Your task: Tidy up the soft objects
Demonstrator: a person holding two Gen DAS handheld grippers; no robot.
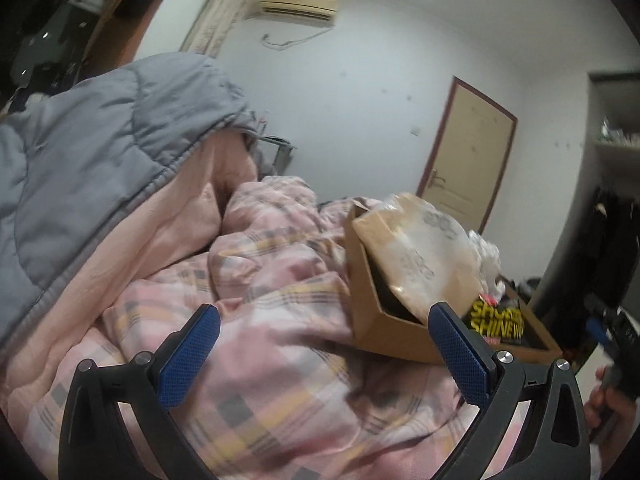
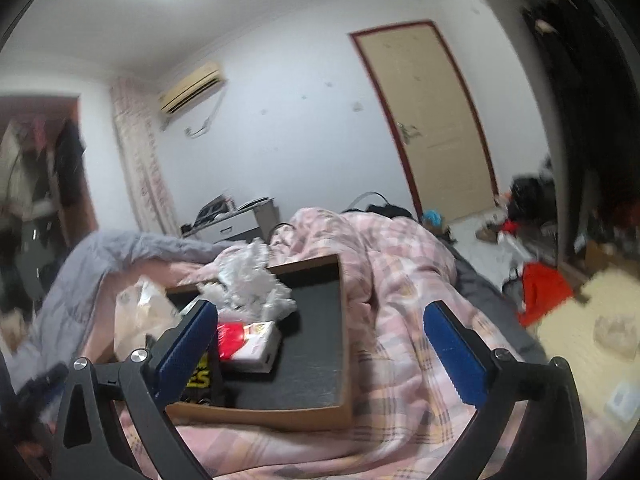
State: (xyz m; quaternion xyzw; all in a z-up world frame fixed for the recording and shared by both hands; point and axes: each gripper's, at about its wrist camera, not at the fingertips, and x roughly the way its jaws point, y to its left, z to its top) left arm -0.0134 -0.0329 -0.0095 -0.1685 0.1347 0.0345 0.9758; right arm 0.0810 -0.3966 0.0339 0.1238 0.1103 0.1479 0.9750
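A pink plaid quilt (image 1: 280, 280) lies rumpled across the bed, and my left gripper (image 1: 326, 354) hangs open just above it with nothing between its blue pads (image 1: 188, 360). To the left, a grey quilt with a pink lining (image 1: 92, 152) rises in a tall heap. In the right wrist view the same plaid quilt (image 2: 400, 280) covers the bed. My right gripper (image 2: 320, 354) is open and empty over the cardboard tray (image 2: 280, 416) and the quilt. The grey quilt (image 2: 120, 248) lies at the left.
The cardboard tray (image 1: 384, 336) rests on the quilt holding a plastic bag (image 1: 420, 248), white crumpled plastic (image 2: 248, 280) and a red and white box (image 2: 248, 340). A hand (image 1: 608, 404) shows at the right edge. A door (image 2: 432, 120), a desk (image 2: 240, 220) and floor clutter (image 2: 540, 292) lie beyond.
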